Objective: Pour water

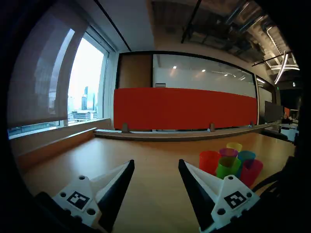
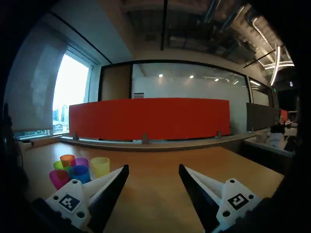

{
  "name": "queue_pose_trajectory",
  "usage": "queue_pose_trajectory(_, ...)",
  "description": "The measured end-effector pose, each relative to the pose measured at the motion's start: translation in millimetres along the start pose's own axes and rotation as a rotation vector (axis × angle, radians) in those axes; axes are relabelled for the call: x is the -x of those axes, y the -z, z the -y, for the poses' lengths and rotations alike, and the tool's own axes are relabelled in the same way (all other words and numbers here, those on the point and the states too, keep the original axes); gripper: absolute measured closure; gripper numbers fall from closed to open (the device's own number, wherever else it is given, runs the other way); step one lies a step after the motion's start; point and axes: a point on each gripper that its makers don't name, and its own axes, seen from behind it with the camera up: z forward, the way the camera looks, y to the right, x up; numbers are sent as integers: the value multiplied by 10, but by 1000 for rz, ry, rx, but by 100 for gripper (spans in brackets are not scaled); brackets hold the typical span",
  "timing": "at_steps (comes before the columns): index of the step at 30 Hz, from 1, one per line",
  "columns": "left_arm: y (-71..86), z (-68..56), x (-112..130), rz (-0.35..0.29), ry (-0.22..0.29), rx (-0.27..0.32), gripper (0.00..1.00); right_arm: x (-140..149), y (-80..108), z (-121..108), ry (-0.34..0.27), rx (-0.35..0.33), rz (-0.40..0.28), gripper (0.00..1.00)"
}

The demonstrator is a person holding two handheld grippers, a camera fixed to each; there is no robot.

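Observation:
A cluster of several coloured plastic cups stands on the wooden desk (image 1: 155, 155). In the left gripper view the cups (image 1: 231, 163) are at the right, just beyond the right finger; an orange cup (image 1: 209, 161) and a green cup (image 1: 228, 166) are nearest. My left gripper (image 1: 155, 169) is open above the bare desk, nothing between its fingers. In the right gripper view the cups (image 2: 77, 167) sit at the left, behind the left finger, with a yellow cup (image 2: 100, 166) closest to the gap. My right gripper (image 2: 153, 173) is open over the desk (image 2: 163, 163), holding nothing.
A red partition (image 1: 182, 108) runs along the desk's far edge, glass wall behind it. A window (image 1: 83, 91) is at the left. Dark cables (image 1: 272, 180) lie at the right edge near the cups. Another desk with items (image 2: 272, 136) is at the far right.

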Motion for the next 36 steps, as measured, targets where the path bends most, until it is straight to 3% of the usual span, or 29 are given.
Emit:
queue_pose_trajectory(12, -57, -173, -471, -14, -10, 74, 17, -256, -131, 17, 21, -25, 26, 1)
queue_pose_trajectory(27, -138, -207, -1256, -35, -43, 114, 17, -825, -243, 44, 19, -63, 38, 1)
queue_pose_trajectory(36, -167, -298, -1602, -40, -26, 156, 17, -1148, -273, 107, 5, -96, 41, 1)
